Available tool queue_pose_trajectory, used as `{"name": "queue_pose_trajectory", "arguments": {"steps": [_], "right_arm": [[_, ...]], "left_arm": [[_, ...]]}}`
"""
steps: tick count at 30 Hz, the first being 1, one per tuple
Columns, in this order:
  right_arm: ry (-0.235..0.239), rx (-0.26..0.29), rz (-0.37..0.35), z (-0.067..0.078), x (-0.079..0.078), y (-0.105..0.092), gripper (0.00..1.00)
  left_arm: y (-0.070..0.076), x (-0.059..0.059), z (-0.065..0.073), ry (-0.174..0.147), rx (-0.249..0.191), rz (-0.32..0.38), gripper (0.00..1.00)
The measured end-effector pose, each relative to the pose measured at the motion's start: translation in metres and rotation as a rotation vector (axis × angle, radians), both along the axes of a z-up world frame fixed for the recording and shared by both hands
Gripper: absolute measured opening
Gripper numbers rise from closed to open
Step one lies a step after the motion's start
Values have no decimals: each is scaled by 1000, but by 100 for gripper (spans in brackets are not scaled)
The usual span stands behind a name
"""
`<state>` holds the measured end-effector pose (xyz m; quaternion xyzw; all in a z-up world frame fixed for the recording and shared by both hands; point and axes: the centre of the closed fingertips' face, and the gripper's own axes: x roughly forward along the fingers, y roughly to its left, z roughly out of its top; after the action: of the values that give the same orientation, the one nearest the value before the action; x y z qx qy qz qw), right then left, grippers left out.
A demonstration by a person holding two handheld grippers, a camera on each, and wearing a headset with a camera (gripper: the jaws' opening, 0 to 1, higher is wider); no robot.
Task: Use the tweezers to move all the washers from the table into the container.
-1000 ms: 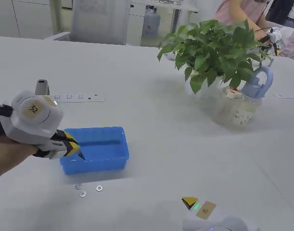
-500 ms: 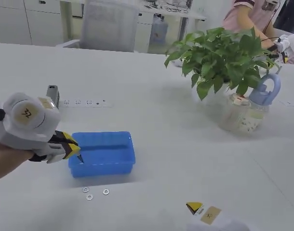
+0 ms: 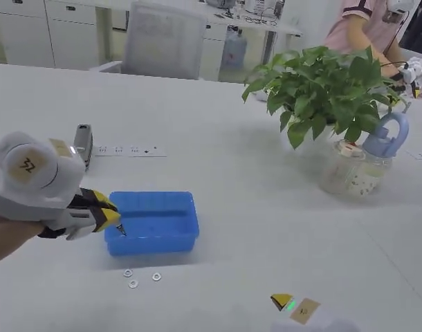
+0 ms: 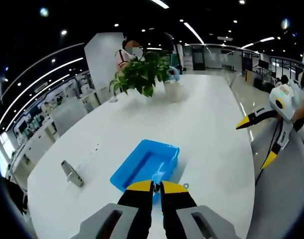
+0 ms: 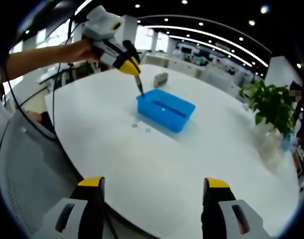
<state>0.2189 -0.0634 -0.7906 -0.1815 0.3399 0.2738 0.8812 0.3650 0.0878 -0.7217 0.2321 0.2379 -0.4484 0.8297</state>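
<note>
With tweezers [image 3: 120,230] clamped in the left gripper [image 3: 107,217] over the container's [image 3: 187,238] near-left corner and the right gripper [image 5: 152,182] spread wide, three washers [image 3: 133,283] toward the table's [image 3: 266,207] near edge are judged due for precise pinching.

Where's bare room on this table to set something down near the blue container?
Widest bare patch: between the blue container and the plant with its jar. Also bare between the container and the power strip. Crowded at the container's near-left corner: three washers, and the left gripper holding tweezers.
</note>
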Motion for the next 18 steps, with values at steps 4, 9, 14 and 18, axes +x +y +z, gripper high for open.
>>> {"name": "queue_pose_trajectory", "arguments": {"steps": [4, 9, 14, 18], "right_arm": [[0, -6, 2, 0, 0, 0, 79], [0, -9, 5, -1, 0, 0, 79], [3, -12, 6, -1, -1, 0, 79], [-1, -11, 3, -1, 0, -1, 79]], "left_arm": [[-3, -8, -4, 10, -7, -9, 2], [-9, -20, -14, 33, -11, -26, 2], [-10, -25, -26, 56, -4, -30, 2], [-10, -26, -35, 77, -5, -24, 2]]}}
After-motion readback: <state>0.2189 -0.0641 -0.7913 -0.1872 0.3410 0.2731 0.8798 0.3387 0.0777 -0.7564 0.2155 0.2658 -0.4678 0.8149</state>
